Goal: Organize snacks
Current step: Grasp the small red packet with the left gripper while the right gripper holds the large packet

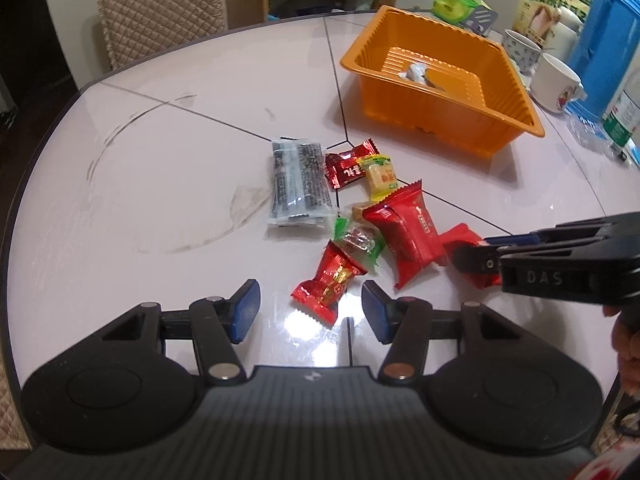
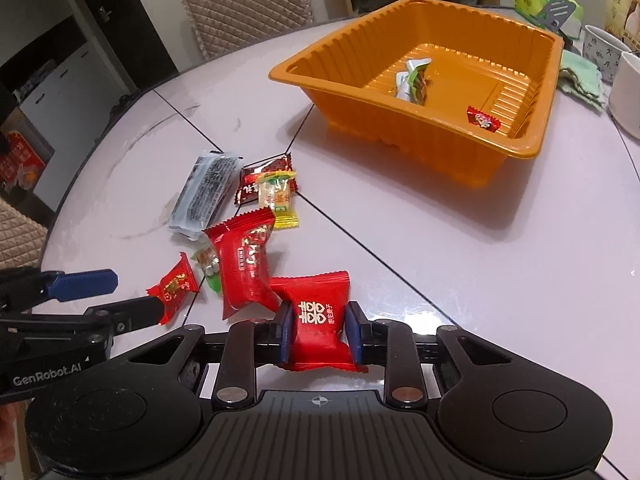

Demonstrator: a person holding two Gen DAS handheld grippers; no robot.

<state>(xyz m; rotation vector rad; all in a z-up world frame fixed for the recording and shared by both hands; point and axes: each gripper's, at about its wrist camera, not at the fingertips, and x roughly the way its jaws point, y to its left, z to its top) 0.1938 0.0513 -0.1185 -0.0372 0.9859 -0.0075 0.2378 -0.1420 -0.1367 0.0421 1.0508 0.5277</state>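
Observation:
Several wrapped snacks lie in a loose pile on the pale table. My right gripper (image 2: 318, 334) is shut on a red snack packet (image 2: 316, 316) with white characters; the gripper also shows in the left wrist view (image 1: 476, 254). My left gripper (image 1: 311, 312) is open, its blue pads on either side of a small red candy (image 1: 330, 280); it also shows in the right wrist view (image 2: 132, 296). Another red packet (image 2: 246, 260), a grey-black packet (image 2: 206, 194), a yellow candy (image 2: 276, 196) and a dark red candy (image 2: 256, 184) lie beyond. The orange tray (image 2: 516, 148) holds a white-green packet (image 2: 412, 78) and a red candy (image 2: 484, 118).
Two white cups (image 1: 554, 82), a blue jug (image 1: 604, 40), a bottle (image 1: 624, 116), a snack box (image 1: 548, 4) and a tissue pack (image 1: 456, 4) crowd the table's far right. A green cloth (image 2: 580, 78) lies beside the tray. A quilted chair (image 1: 160, 4) stands behind the table.

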